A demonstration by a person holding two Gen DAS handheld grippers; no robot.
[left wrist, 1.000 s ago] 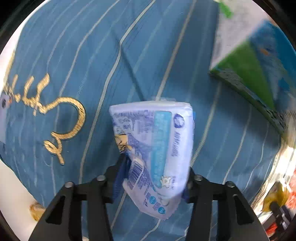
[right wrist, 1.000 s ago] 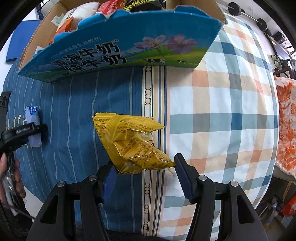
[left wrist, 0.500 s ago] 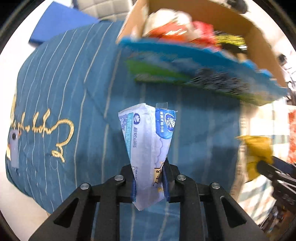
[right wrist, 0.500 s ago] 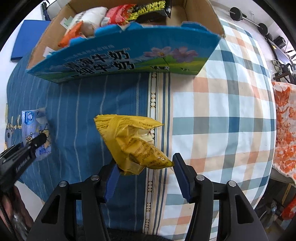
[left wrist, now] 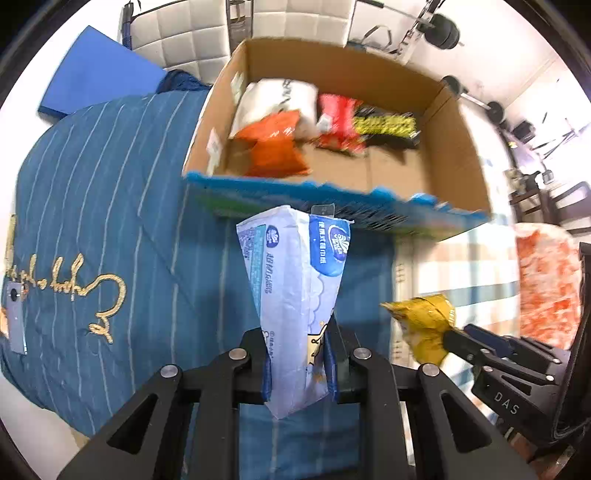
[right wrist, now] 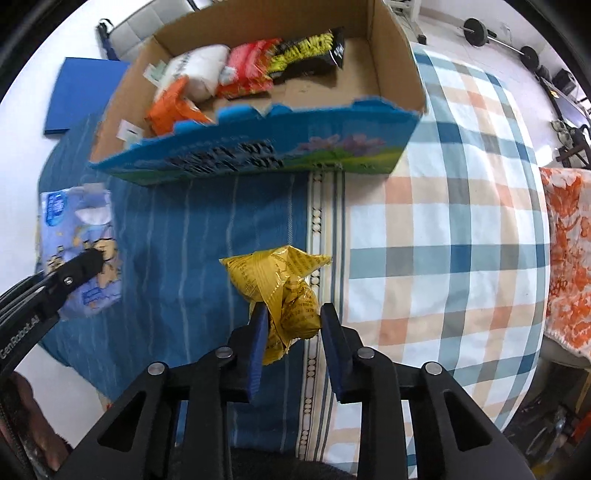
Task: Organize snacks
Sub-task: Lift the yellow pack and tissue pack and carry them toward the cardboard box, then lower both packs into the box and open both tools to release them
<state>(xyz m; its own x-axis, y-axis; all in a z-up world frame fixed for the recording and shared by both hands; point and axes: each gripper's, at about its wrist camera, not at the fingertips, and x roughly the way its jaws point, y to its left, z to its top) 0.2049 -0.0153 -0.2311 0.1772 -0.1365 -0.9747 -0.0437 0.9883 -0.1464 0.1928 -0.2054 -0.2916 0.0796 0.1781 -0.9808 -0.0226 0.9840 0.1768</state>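
My left gripper is shut on a pale blue and white snack pack, held upright above the blue striped cloth. My right gripper is shut on a crumpled yellow snack bag. Both hang in front of an open cardboard box with a blue printed front wall. Inside the box lie a white bag, an orange bag, a red bag and a black and yellow bag. The right gripper with its yellow bag shows at the left wrist view's right edge.
A checked cloth covers the surface right of the blue cloth. An orange patterned fabric hangs at the far right. A blue mat lies on the floor behind. Gym weights stand beyond the box. A hand shows at lower left.
Both grippers have risen and tilted toward the box, so its inside now shows. The right gripper has closed tighter on the yellow bag. The left pack has turned upright.
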